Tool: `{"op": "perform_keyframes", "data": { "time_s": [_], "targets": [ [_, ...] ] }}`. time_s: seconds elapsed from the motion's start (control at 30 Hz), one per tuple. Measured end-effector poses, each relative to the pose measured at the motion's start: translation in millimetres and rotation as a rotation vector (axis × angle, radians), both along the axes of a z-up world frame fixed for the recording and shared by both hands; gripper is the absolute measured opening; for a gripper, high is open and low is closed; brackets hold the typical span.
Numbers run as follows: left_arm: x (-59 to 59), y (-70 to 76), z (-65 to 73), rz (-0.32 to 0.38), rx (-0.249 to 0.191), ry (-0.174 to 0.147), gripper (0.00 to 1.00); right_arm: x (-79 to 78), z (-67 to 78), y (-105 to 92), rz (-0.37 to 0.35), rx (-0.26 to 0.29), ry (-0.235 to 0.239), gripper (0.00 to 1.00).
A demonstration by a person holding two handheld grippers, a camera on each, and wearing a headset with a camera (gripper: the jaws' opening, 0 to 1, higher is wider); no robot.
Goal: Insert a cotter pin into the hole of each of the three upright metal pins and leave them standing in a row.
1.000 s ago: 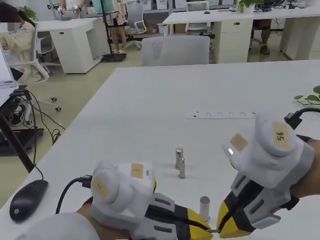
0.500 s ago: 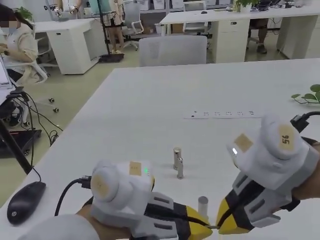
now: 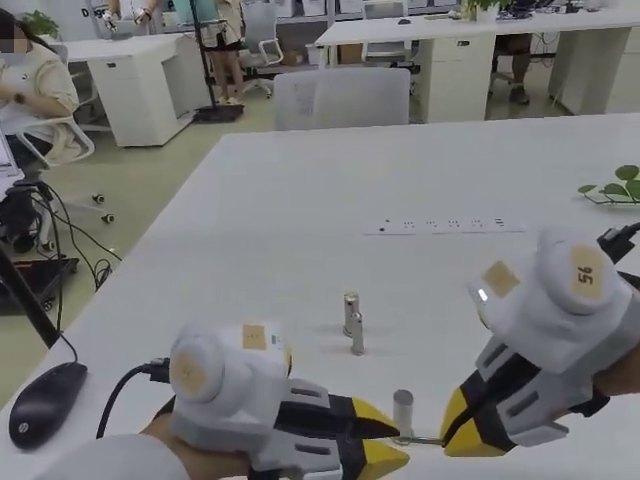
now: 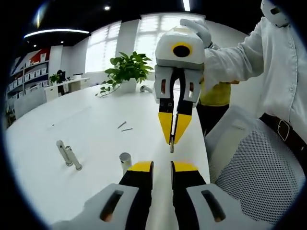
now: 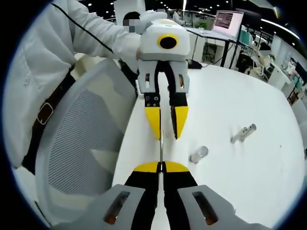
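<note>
Cotter pin is sitting clamped by one end in your right gripper, whose jaws are pressing fully together on it. Its free end is pointing across at your left gripper. That left gripper is carrying nothing, and its jaws are standing a little apart. The cotter pin is hanging low over the white table, just in front of the nearest metal pin; it is lying beside that pin, not in it. The cross hole in the metal pin is too small to make out in any view, so you are probably lining up half blind.

The main risk, as I judge it, is that you are gripping a thin wire by its very end. If you are pushing it against the metal pin's wall instead of the hole, you are risking a bent wire, or one twisting in the jaws and dropping to the table. The metal pin is standing free with nothing steadying it, so a missed thrust could be tipping it over. If you are bringing the left gripper in to brace it, be watching the yellow tips. They are sitting close to the cotter pin's free end and could be knocking it off line. A toppled pin could be rolling toward the two far metal pins, which are standing just beside each other, and breaking the row. Spare cotter pins are lying farther out on the table.
</note>
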State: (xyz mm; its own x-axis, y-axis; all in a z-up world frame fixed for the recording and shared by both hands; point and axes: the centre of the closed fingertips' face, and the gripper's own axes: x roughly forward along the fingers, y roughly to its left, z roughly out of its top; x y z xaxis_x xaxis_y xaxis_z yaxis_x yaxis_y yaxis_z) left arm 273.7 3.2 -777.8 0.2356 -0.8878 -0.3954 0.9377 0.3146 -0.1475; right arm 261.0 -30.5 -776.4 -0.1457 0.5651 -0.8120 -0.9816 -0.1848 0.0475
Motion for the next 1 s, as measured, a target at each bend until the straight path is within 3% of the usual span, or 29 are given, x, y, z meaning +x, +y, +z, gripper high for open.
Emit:
{"op": "perform_keyframes", "data": {
  "time_s": [0.13, 0.37, 0.47, 0.67, 1.0],
  "targets": [
    [13.1, 10.6, -4.3, 0.057, -0.019, 0.000, 0.15, 4.1, -2.4, -7.7, -0.030, 0.000, 0.002, 0.03],
    [26.6, 18.7, -20.2, 0.082, 0.012, -0.004, 0.22, 8.4, -7.8, -18.2, -0.061, -0.013, 0.003, 0.03],
    [31.9, 19.8, -26.6, 0.081, 0.032, -0.026, 0.25, 10.5, -10.3, -21.6, -0.077, -0.015, 0.006, 0.03],
    [44.7, 14.6, -40.3, 0.058, 0.054, -0.048, 0.28, 13.3, -15.1, -30.0, -0.111, -0.024, 0.018, 0.03],
    [55.3, -3.7, -55.3, 0.019, 0.044, -0.039, 0.23, 22.1, -22.3, -39.9, -0.172, -0.031, 0.039, 0.03]
  ]
}}
